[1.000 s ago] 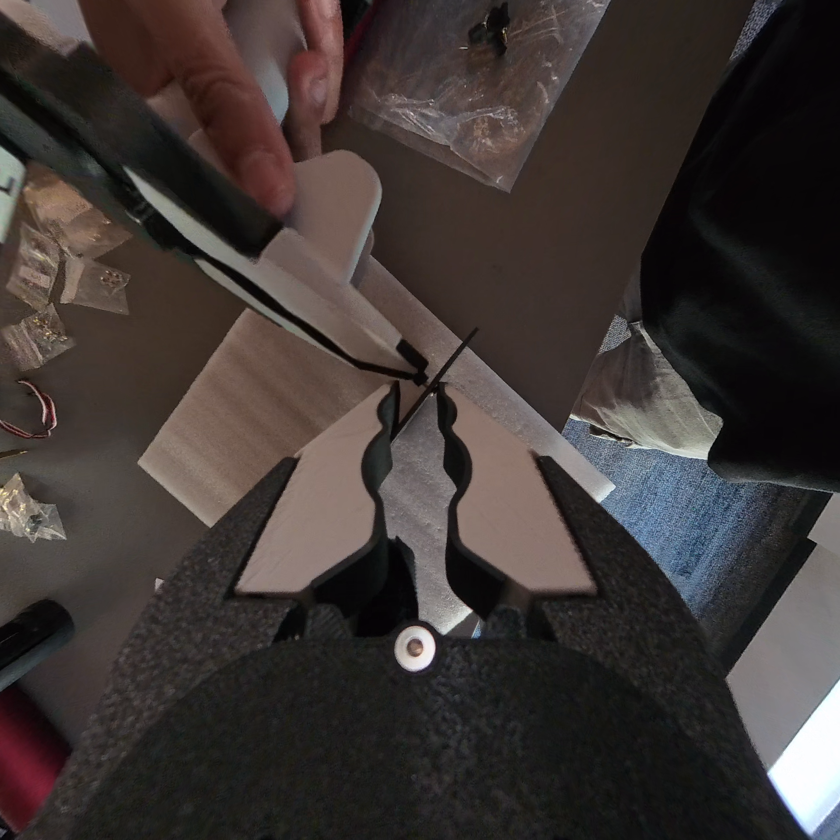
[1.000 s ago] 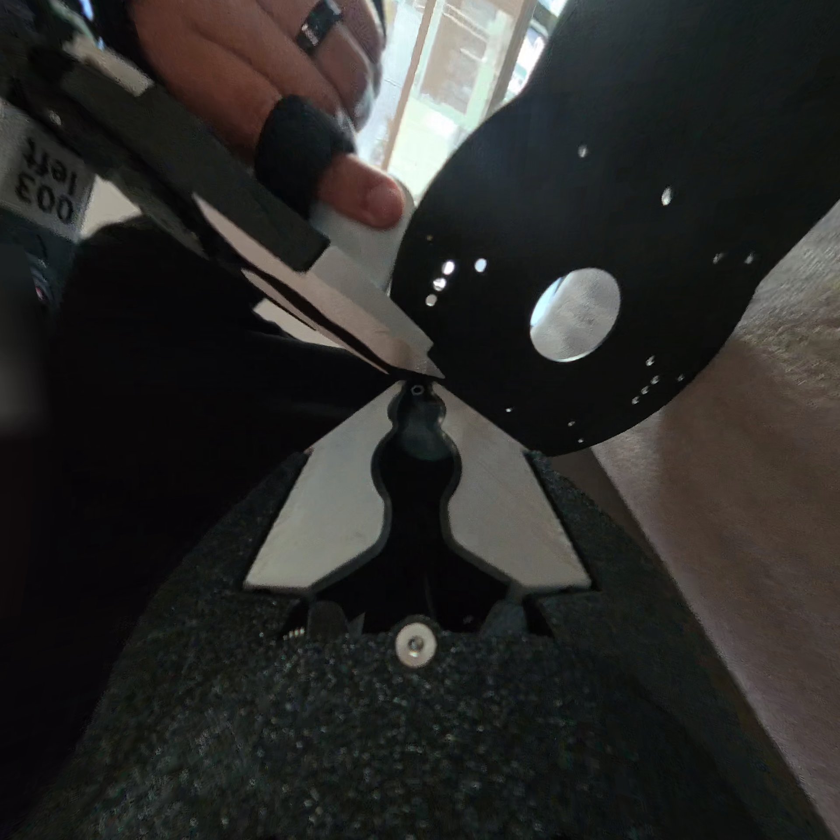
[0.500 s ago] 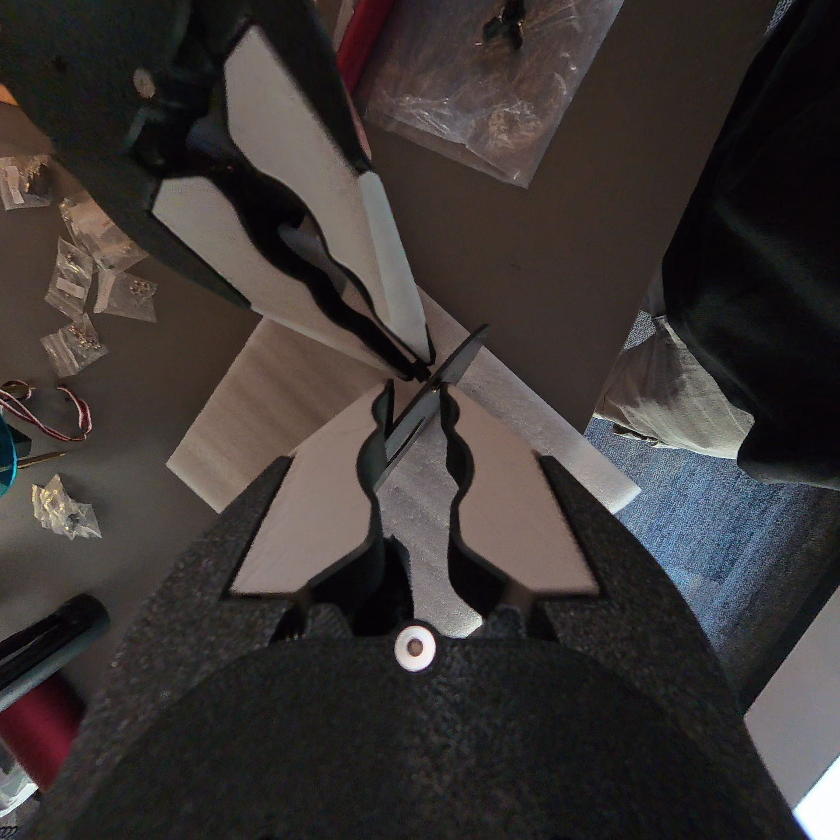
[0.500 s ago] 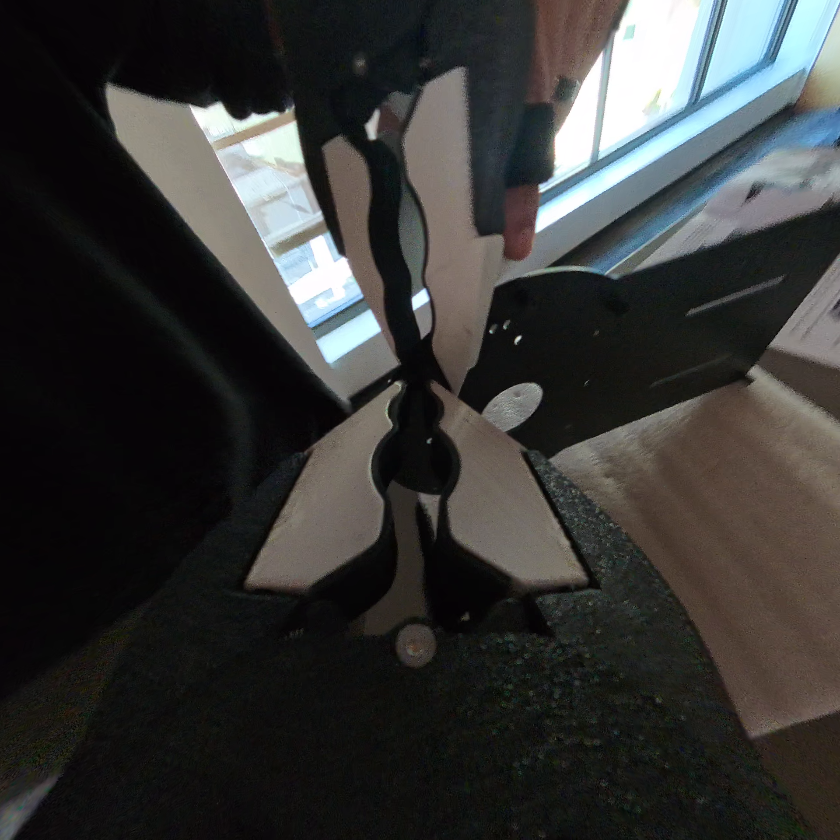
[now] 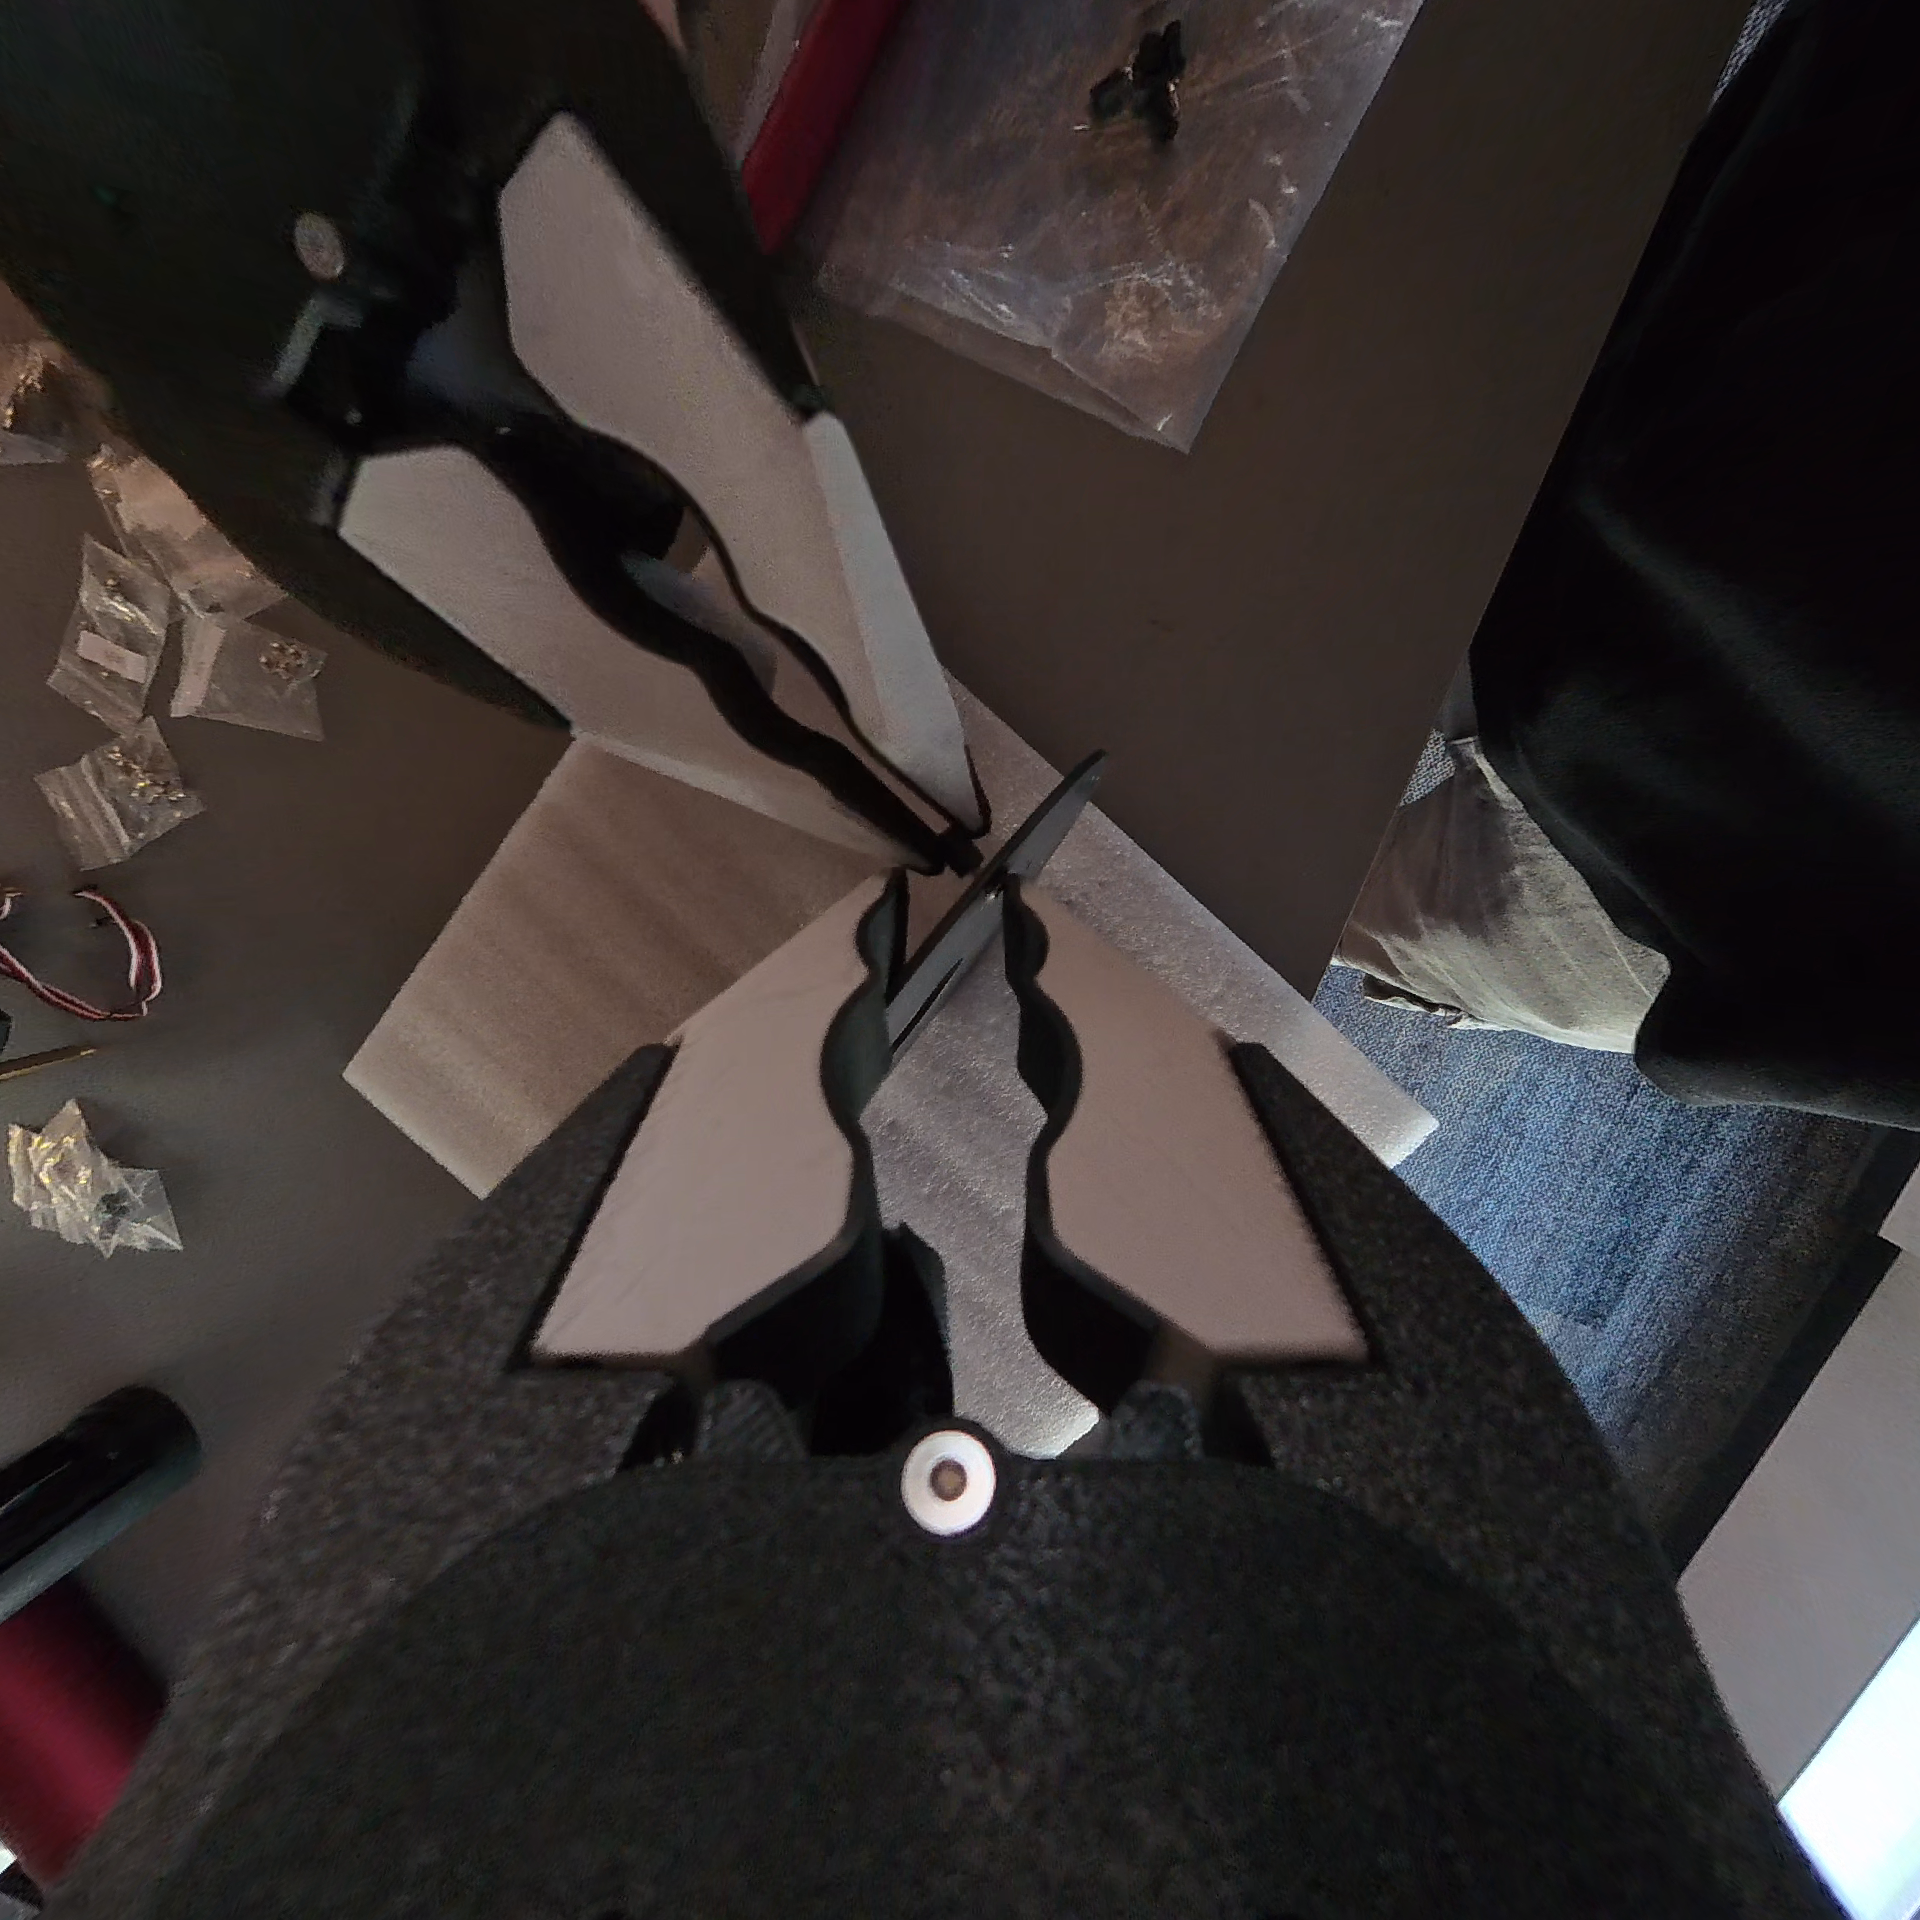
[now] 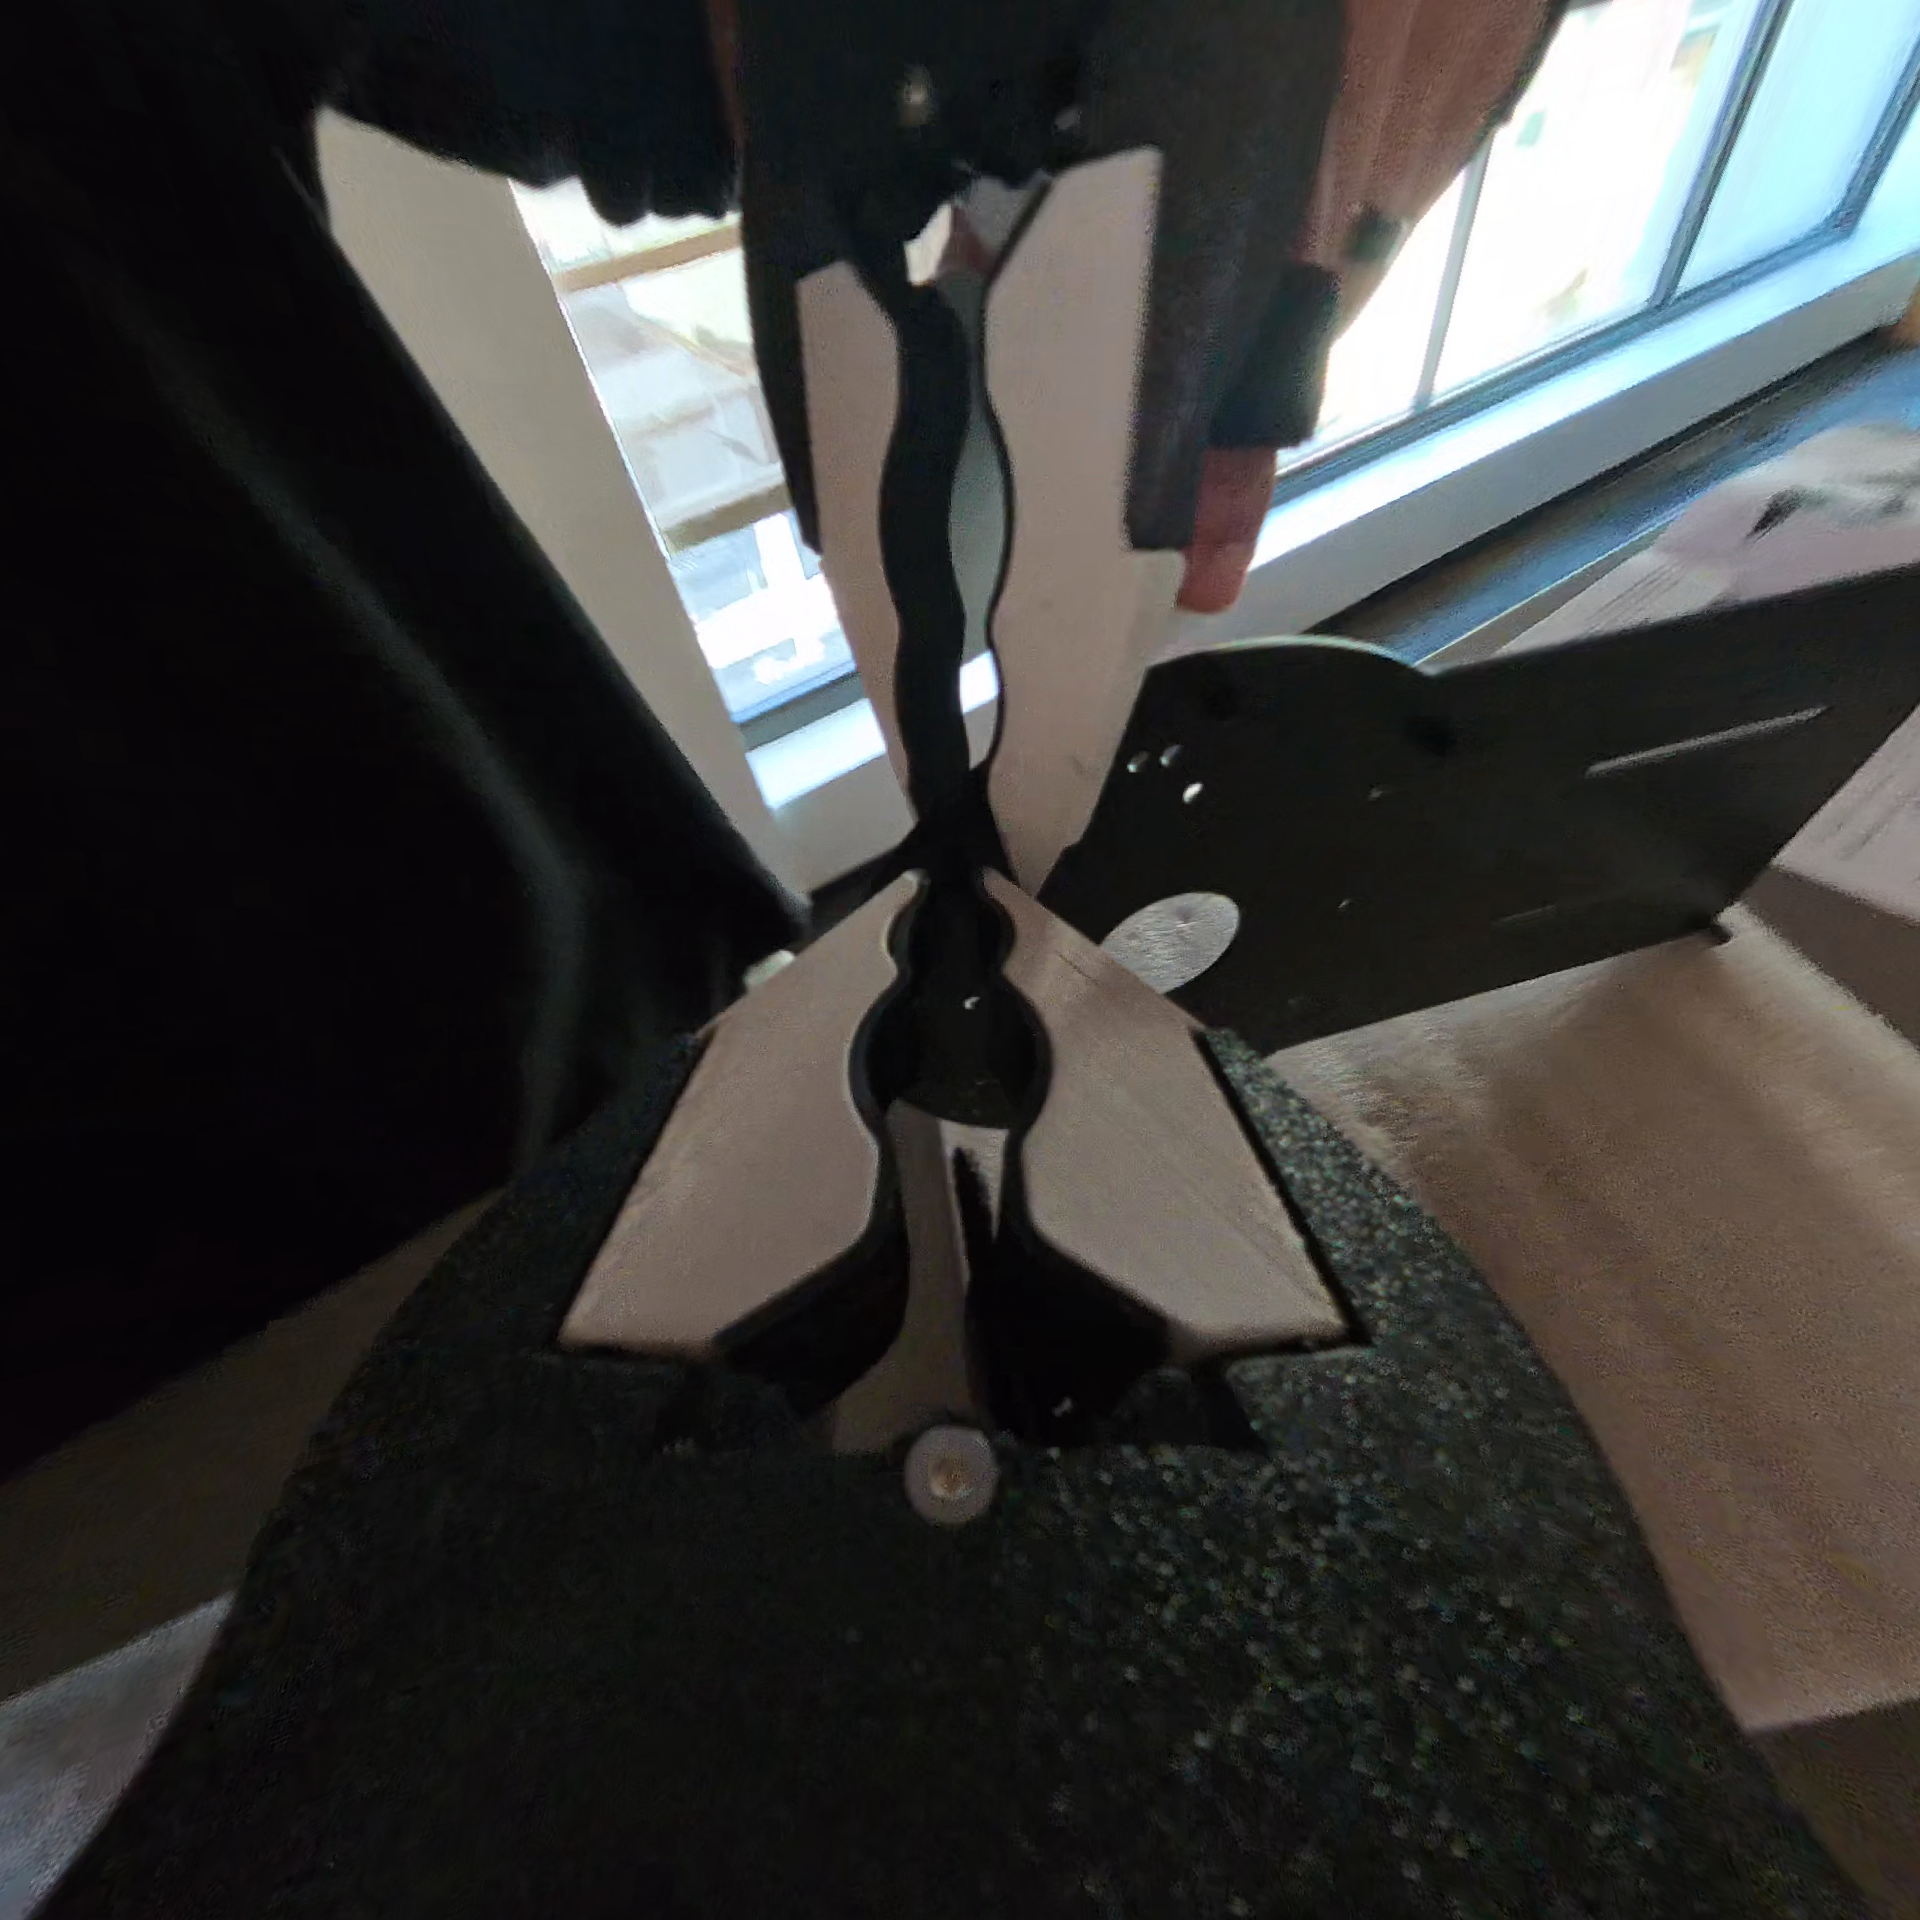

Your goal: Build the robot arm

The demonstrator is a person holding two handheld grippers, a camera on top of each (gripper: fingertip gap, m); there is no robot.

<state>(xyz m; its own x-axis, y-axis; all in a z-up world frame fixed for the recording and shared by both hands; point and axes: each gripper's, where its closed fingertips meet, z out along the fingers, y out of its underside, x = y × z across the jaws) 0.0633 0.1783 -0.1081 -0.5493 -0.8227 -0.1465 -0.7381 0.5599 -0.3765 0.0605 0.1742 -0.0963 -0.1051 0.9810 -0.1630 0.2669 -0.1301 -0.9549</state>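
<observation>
A thin black plate [image 6: 1455, 831] with small holes, slots and one round hole is held in the air over a white foam sheet [image 5: 582, 966]. My right gripper [image 6: 951, 883] is shut on its left corner. My left gripper [image 6: 951, 821] comes down from above and pinches the same corner. In the left wrist view the plate [image 5: 940, 966] shows nearly edge-on, lying slantwise between the fingers of my left gripper [image 5: 956, 888]. My right gripper [image 5: 951, 847] reaches in from the upper left, tip to tip with it.
The foam sheet lies on a grey table [image 5: 1143, 571], partly over its edge above blue carpet [image 5: 1558, 1174]. Small bags of hardware [image 5: 114, 644], a large plastic bag [image 5: 1091, 187], a red-white cable [image 5: 114, 977] and a black cylinder [image 5: 83, 1475] lie around. A person in dark clothing [image 5: 1714, 623] stands close.
The right gripper has swung round on the plate, and its fingers now face the left camera. In the right view the plate has tipped from broad-side on to lying flatter, stretching right.
</observation>
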